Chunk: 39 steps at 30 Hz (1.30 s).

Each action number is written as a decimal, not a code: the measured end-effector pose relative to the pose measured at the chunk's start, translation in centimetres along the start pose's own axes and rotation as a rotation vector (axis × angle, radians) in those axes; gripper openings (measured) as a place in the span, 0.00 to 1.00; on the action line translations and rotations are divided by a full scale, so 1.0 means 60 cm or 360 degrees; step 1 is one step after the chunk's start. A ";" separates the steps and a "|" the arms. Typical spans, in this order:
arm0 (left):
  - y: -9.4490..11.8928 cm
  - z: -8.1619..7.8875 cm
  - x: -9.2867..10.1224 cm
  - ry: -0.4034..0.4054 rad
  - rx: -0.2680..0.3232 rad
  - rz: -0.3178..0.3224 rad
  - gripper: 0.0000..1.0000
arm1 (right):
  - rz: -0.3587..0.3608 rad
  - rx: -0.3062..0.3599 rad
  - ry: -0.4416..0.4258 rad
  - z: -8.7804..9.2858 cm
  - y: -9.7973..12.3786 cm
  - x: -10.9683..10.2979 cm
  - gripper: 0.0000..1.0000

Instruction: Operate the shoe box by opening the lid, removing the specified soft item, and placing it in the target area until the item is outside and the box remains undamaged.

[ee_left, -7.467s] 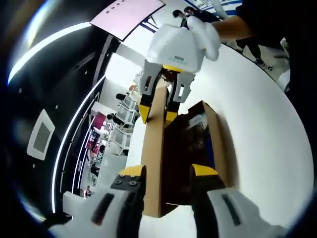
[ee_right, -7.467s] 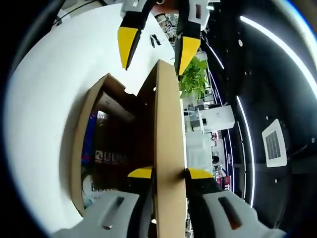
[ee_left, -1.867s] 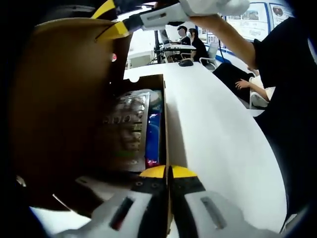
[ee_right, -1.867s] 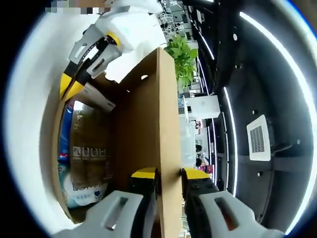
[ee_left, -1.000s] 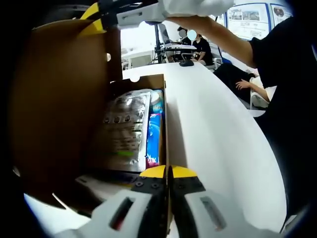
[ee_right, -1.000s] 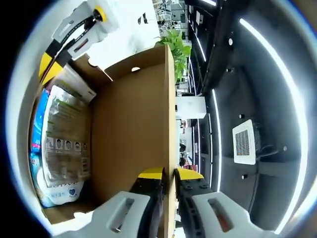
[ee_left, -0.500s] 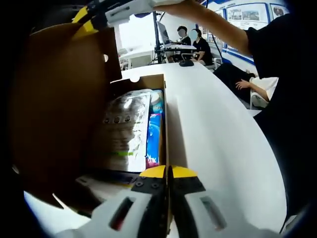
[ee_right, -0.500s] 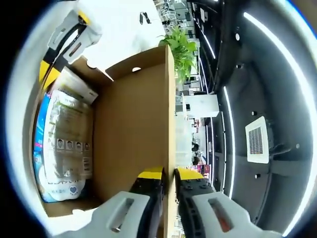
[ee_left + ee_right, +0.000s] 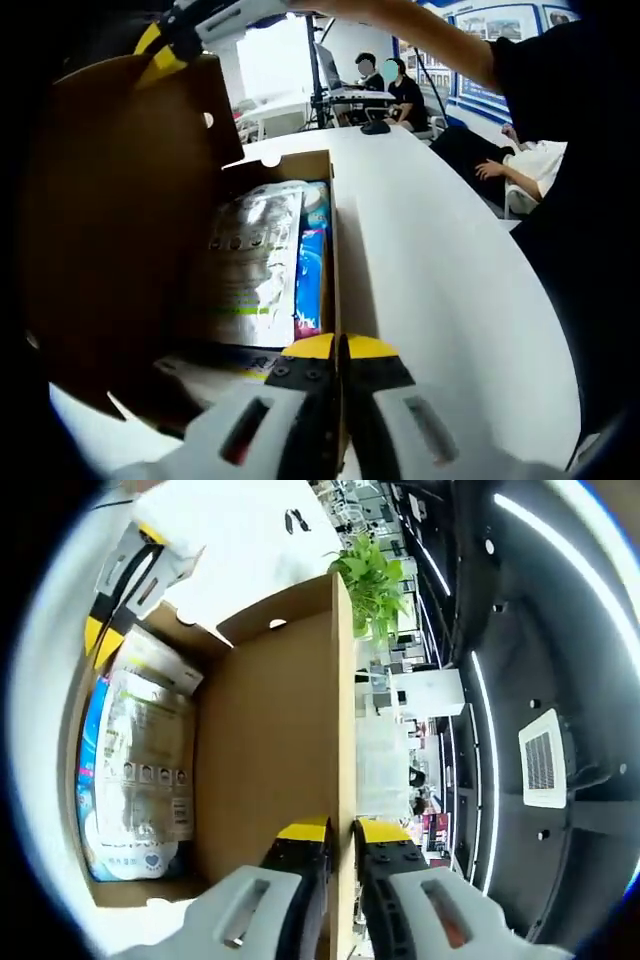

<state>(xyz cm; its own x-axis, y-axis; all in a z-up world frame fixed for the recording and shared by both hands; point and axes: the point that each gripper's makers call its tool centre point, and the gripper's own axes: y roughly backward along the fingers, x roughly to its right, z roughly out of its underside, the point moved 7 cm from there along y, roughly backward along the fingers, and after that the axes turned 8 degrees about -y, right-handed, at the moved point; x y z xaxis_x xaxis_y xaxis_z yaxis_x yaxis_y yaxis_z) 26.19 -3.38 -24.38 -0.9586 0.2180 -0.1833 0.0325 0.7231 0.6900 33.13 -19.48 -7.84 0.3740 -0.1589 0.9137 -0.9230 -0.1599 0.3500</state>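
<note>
Pinching raised lid [image 9: 275,740], right tool [image 9: 340,830]; pack [image 9: 255,265] lengthwise in box [image 9: 333,250].

Surface: a white table [image 9: 450,290] is seen carrying the things.
Resting on it: an open cardboard shoe box [image 9: 331,250], set directly on the top.
Far end: a small dark object [image 9: 376,127], lying well apart from the box.

No text, brand or number can be read. Small print and a row of little square pictograms are seen on the clear soft pack [image 9: 140,770] inside the shoe box [image 9: 270,730], but no characters can be resolved. Wall posters [image 9: 480,25] behind the white table [image 9: 440,270] carry print that is likewise too small to be made out.
</note>
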 end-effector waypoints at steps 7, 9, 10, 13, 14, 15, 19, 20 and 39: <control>0.001 -0.001 0.001 0.0004 -0.0003 -0.0002 0.01 | -0.0118 -0.0008 -0.0047 0.004 -0.013 0.014 0.08; 0.002 0.000 0.004 0.0006 -0.0003 -0.0003 0.01 | -0.0143 -0.0011 -0.0059 0.005 -0.017 0.018 0.08; 0.002 -0.001 0.005 0.0006 -0.0003 -0.0003 0.01 | -0.0156 -0.0015 -0.0059 0.006 -0.021 0.020 0.08; 0.002 0.000 0.005 0.0002 -0.0002 -0.0003 0.01 | -0.0200 -0.0015 -0.0088 0.009 -0.029 0.025 0.08; 0.002 0.000 0.006 0.0002 -0.0002 -0.0004 0.01 | -0.0215 -0.0013 -0.0104 0.010 -0.032 0.028 0.08; 0.002 0.000 0.007 0.0002 -0.0003 -0.0004 0.01 | -0.0225 -0.0011 -0.0102 0.011 -0.035 0.029 0.08; 0.003 0.000 0.008 0.0004 -0.0004 -0.0003 0.01 | -0.0316 -0.0014 -0.0118 0.014 -0.048 0.038 0.08; 0.003 0.000 0.008 0.0002 -0.0002 -0.0002 0.01 | -0.0342 -0.0015 -0.0128 0.015 -0.053 0.042 0.08; 0.000 -0.001 0.002 -0.0002 0.0001 -0.0004 0.01 | -0.0619 -0.0077 -0.0180 0.034 -0.142 0.065 0.05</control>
<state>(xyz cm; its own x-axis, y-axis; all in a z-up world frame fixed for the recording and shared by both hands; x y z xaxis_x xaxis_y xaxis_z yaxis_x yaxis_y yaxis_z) 26.05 -3.39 -24.37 -0.9583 0.2171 -0.1857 0.0304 0.7239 0.6892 42.61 -20.72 -7.66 0.7010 -0.2022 0.6839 -0.7131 -0.1838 0.6765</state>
